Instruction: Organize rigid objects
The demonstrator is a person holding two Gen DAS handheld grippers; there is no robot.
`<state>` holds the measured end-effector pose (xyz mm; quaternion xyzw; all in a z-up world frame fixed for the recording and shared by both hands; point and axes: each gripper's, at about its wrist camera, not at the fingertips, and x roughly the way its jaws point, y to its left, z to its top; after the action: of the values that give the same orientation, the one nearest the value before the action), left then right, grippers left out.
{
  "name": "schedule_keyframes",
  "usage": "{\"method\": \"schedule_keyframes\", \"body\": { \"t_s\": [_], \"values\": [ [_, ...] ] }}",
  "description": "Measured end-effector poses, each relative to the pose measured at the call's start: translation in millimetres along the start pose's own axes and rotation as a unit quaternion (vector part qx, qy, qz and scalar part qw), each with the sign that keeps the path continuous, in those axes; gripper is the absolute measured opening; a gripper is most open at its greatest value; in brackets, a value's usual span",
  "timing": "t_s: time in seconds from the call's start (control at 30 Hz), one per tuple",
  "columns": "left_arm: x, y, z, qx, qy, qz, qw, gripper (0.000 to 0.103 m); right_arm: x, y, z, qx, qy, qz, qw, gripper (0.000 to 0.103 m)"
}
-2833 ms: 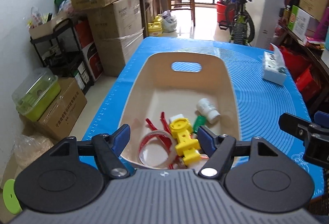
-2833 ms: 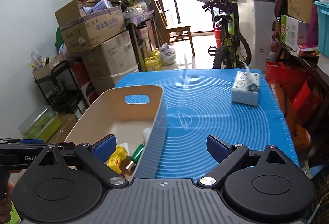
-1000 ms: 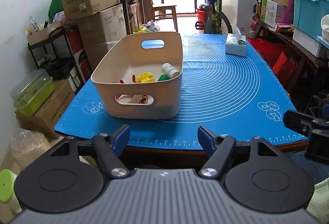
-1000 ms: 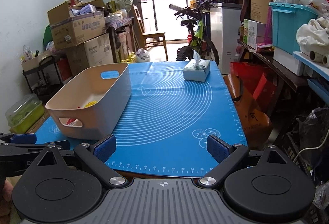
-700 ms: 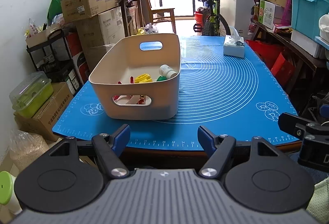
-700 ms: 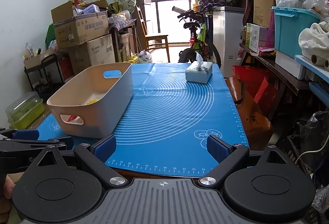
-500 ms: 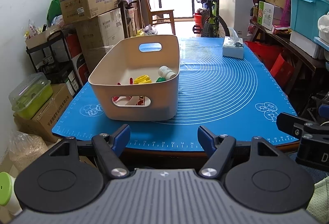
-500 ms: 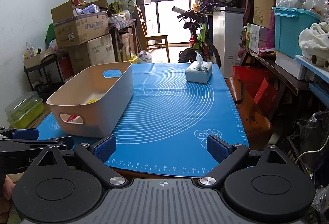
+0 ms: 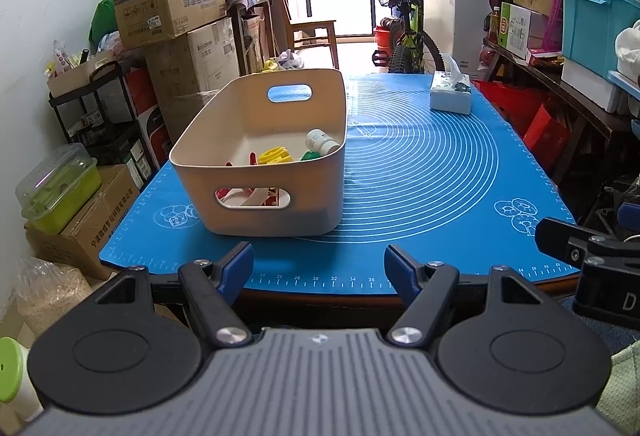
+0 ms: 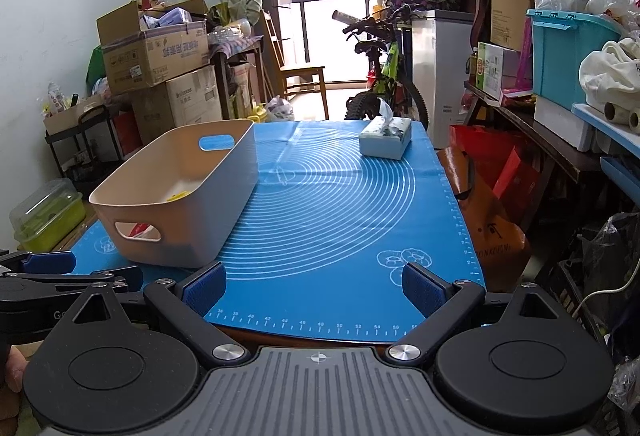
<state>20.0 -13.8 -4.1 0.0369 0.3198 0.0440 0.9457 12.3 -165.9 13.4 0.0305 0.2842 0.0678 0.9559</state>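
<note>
Beige bin (image 10: pixel 224 204) and tissue box (image 10: pixel 386 143) on blue mat (image 10: pixel 340 220).

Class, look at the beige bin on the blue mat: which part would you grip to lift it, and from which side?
Grip the beige bin at its near end wall, at the handle slot, coming from the table's near edge. One finger could probably pass through the slot and pinch the thin wall above it. The open left claw already faces that end.

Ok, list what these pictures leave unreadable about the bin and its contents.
- Bin floor, left view: near wall hides it; only tops of the bottle and yellow piece show.
- Bin contents, right view: rim hides nearly everything.
- Red-and-white items: seen only through the handle slot, unidentifiable.
</note>
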Motion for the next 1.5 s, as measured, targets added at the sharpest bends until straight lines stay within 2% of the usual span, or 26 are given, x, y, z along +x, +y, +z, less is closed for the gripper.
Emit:
{"method": "schedule_keyframes", "body": {
  "t_s": [1.5],
  "values": [
    [0.6, -3.1, 0.5, 0.001, -0.001, -0.001, 1.0000, 0.073, 4.3, 2.7, -2.5, 0.002, 0.004, -0.001, 1.000, 0.096]
  ]
}}
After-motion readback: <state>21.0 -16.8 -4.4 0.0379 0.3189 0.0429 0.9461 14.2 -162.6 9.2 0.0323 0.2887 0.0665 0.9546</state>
